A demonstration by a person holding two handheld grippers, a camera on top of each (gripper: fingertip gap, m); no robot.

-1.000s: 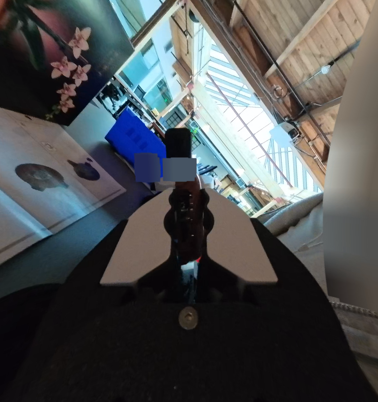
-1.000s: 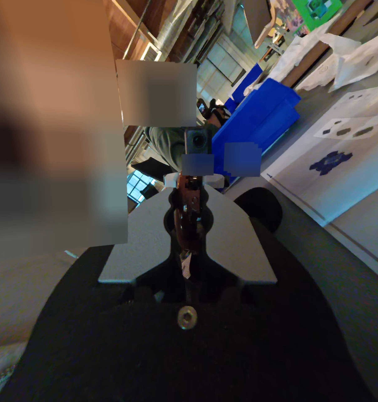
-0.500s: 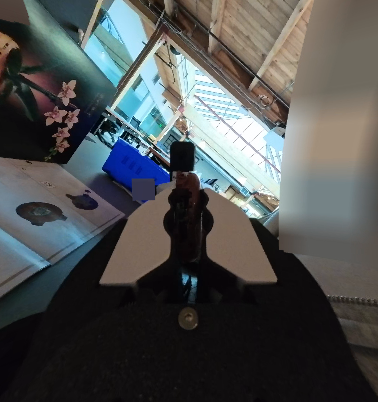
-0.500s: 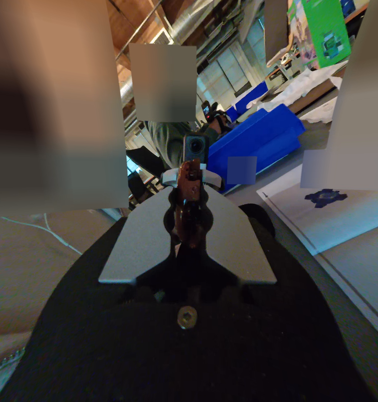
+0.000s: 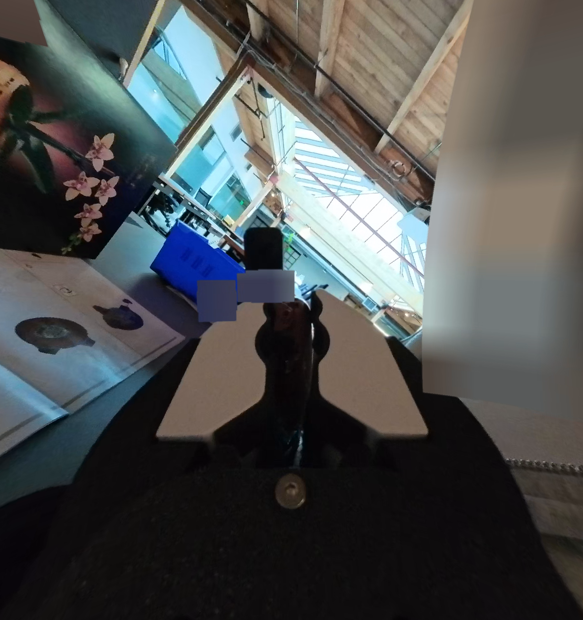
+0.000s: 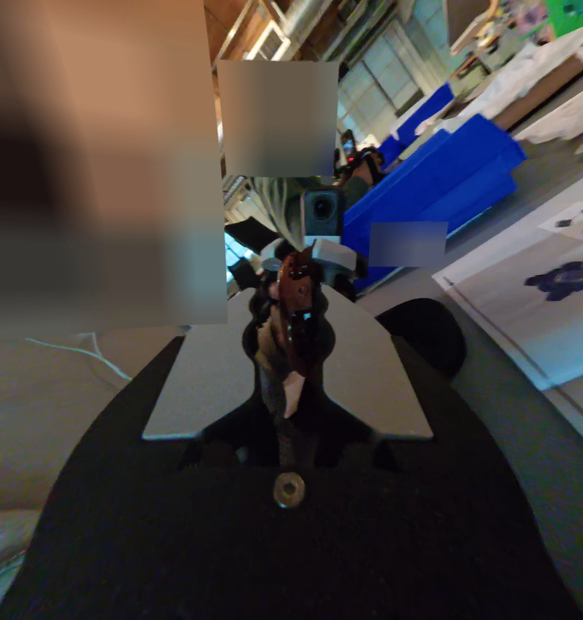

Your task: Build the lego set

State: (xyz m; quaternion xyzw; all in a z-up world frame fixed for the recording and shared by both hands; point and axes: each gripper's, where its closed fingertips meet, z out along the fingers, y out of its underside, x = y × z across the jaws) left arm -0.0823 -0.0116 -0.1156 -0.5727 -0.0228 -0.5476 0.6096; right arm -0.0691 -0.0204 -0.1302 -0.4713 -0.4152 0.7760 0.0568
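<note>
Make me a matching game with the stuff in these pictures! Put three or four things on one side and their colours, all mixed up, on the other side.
Things:
1. the storage bin on the table
2. the flowers on the dark poster
3. the thin piece pinched in the right tool
4. the wide flat fingers of the right tool

Colours:
a. pink
b. grey
c. blue
d. reddish brown

Pairs: 1-c, 2-a, 3-d, 4-b
</note>
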